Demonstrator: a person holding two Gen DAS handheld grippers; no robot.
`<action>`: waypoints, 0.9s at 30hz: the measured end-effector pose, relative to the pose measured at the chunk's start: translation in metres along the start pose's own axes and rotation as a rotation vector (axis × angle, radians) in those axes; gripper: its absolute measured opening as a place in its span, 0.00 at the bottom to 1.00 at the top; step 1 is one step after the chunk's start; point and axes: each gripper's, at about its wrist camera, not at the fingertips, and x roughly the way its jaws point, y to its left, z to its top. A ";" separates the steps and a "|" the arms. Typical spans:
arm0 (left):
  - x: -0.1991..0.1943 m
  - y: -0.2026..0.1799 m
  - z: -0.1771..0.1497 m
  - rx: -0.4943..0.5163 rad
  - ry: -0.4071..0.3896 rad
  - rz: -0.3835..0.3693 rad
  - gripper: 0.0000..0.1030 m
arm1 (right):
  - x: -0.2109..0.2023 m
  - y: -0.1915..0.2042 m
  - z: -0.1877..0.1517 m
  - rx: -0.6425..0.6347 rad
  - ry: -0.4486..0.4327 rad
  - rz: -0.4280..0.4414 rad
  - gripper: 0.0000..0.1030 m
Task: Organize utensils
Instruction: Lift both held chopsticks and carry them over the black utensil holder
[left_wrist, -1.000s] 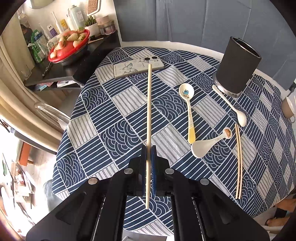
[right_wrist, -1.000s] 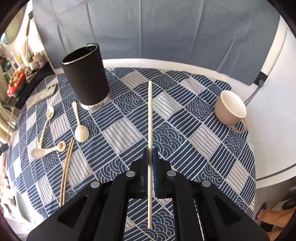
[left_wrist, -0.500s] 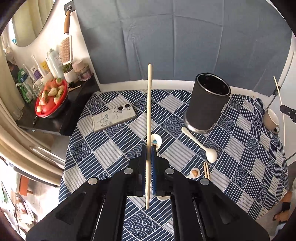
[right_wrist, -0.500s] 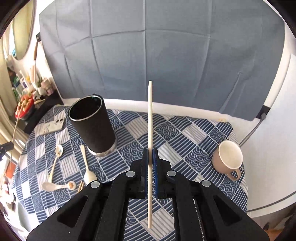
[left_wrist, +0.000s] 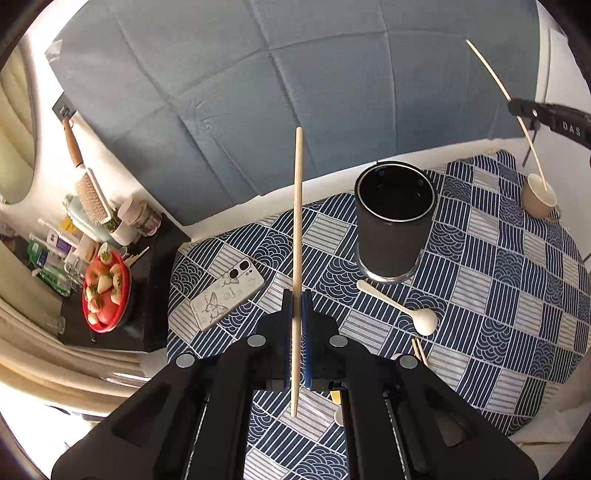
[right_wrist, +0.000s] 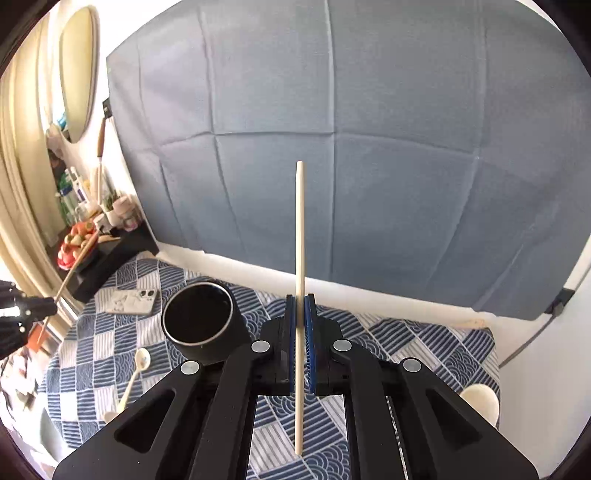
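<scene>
Blue-grey cloth hangs creased across the wall behind everything, and below it spreads the round table with its navy and white patterned tablecloth. On a dark side shelf to the left sits a red bowl of fruit. Near the middle of the table stands the black utensil holder, upright and open-mouthed, nothing in it that I can see. A phone in a butterfly case lies flat on the cloth, left of the holder. At the far right rim sits a beige cup. A white spoon lies just in front of the holder, with the ends of a pair of chopsticks showing beside my finger.

My left gripper is pressed tight on a wooden chopstick, which runs up well past the fingertips, raised off the table. My right gripper pinches a pale chopstick in the same way, lifted clear, with the holder below and to its left.
</scene>
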 end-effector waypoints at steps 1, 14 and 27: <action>0.001 -0.004 0.005 0.032 0.010 0.005 0.05 | 0.003 0.002 0.004 -0.002 -0.007 0.018 0.04; 0.029 -0.061 0.042 0.483 0.132 0.051 0.05 | 0.056 0.018 0.027 0.031 -0.018 0.145 0.04; 0.044 -0.093 0.065 0.814 0.224 0.172 0.05 | 0.079 0.022 0.034 0.110 -0.157 0.317 0.04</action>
